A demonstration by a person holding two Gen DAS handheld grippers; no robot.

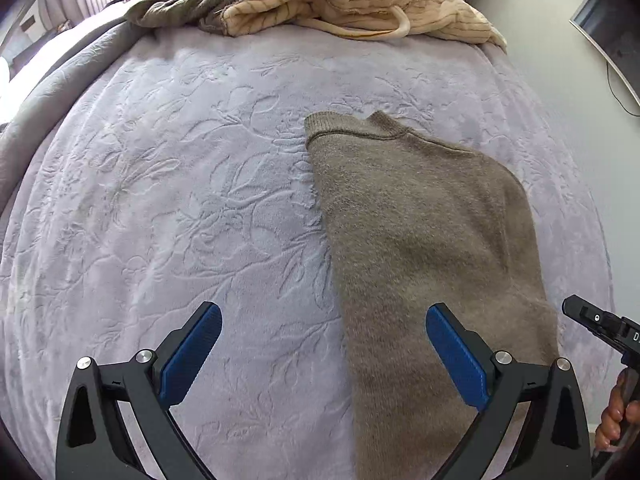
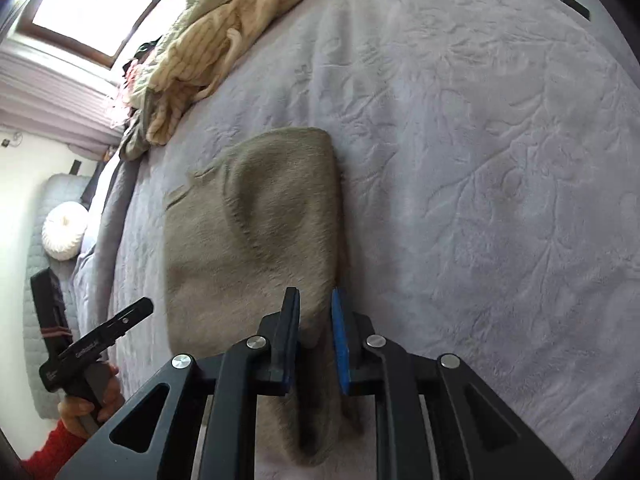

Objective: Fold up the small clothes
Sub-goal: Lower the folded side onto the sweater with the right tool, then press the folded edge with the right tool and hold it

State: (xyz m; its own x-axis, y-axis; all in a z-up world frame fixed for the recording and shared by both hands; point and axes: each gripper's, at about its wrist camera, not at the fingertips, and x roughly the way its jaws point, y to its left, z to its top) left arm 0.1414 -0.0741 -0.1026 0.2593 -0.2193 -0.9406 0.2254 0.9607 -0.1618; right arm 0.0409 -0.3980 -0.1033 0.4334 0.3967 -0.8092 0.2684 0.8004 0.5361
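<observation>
A grey-brown knitted sweater [image 1: 420, 240] lies folded lengthwise on the lavender embossed bedspread [image 1: 180, 180], collar end away from me. My left gripper [image 1: 323, 309] hovers wide open above the sweater's near left edge. Its right finger [image 1: 456, 356] is over the knit, its left finger over bare bedspread, and nothing is gripped. In the right wrist view the sweater [image 2: 256, 220] runs up from my right gripper [image 2: 315, 296], which is shut on a raised fold of its near right edge. The left gripper's handle [image 2: 100, 340] shows at the left, held by a hand with a red sleeve.
A heap of cream striped and olive clothes [image 1: 320, 0] lies across the far end of the bed [image 2: 480, 160]. A pale floor and a dark screen [image 1: 608, 32] lie beyond the bed's right edge. A window [image 2: 92, 12] and a round white cushion [image 2: 64, 236] lie to the left.
</observation>
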